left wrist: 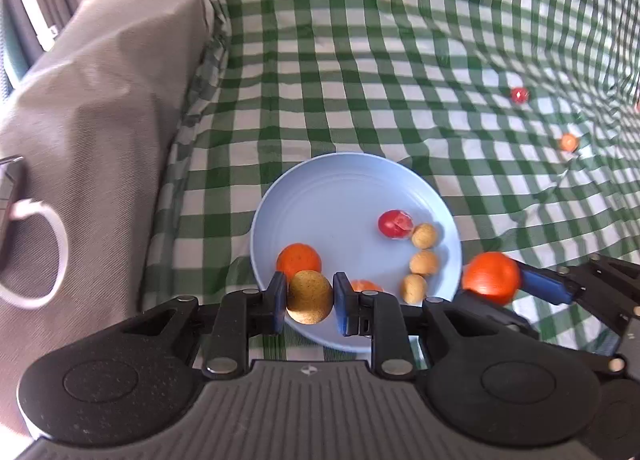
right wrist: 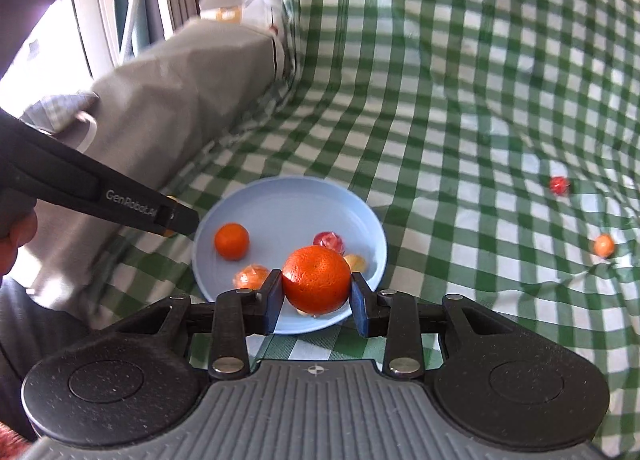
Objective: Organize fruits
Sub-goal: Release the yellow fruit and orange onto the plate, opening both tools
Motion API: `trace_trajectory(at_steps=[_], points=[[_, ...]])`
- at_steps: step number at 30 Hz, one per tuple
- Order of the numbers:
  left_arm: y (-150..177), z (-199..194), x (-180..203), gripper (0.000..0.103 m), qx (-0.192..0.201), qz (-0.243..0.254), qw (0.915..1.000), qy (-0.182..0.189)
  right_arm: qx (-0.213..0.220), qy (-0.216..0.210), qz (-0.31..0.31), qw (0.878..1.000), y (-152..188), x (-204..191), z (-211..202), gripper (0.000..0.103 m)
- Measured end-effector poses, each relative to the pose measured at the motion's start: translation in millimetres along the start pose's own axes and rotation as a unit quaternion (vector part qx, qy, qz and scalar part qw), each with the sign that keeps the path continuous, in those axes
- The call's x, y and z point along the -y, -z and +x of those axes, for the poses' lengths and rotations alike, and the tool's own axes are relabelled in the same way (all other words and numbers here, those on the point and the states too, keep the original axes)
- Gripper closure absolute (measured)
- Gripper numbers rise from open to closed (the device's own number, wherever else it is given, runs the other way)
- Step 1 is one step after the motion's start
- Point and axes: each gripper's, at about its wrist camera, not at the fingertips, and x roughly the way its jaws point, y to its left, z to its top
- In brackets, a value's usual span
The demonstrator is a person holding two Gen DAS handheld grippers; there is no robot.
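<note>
A: Tan round fruit [left wrist: 309,297] is pinched in the left gripper [left wrist: 310,302], over the blue plate's [left wrist: 340,195] near rim. Tangerine [right wrist: 317,278] is clamped in the right gripper [right wrist: 316,292], same rim, R side.

B: Drop tips?

A: Lower first, open slow so neither rolls out. Aim for bare centre.

B: Looks?

A: Tangerine's glossy w/ pitted skin; tan one's matte, speckled. Two strays [left wrist: 520,95] [left wrist: 568,142] sit on the cloth [left wrist: 400,59] toward its far R edge.

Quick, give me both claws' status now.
Left claw: closed on the tan round fruit.
Right claw: closed on the large orange.
</note>
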Motion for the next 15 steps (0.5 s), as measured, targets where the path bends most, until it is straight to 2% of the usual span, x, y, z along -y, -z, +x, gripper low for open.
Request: trace_trajectory(at_steps=[9,10,11,12,13,14,15], points=[[-22,61,0,0.075,-0.025,0.020,0.9992,-0.024,-0.053,0.000,-0.025,0.998,-11,-3,76,0.066],[-24,65,-1,0.059,-0.026,0.020,0.9992,-0.025,-0.059,-0.001,-0.026,0.998,-12,-3,82,0.065],[-25,67,-1,0.032,-0.028,0.019,0.9991,-0.026,-0.065,-0.004,-0.027,0.998,-13,-4,88,0.065],[-26,66,-2,0.020,-0.025,0.016,0.9992,-0.028,-0.068,-0.006,-0.024,0.997,-14,-4,91,0.063],[-26,62,-4,0.007,-0.015,0.011,0.9994,-0.031,-0.070,-0.005,-0.022,0.997,-15,-4,94,0.053],[-25,55,-7,0.001,-0.003,0.005,0.9995,-0.030,-0.072,-0.005,-0.021,0.997,-17,-4,94,0.047],[-23,48,-9,0.001,0.005,-0.001,0.9997,-0.026,-0.068,-0.006,-0.020,0.997,-18,-4,91,0.037]])
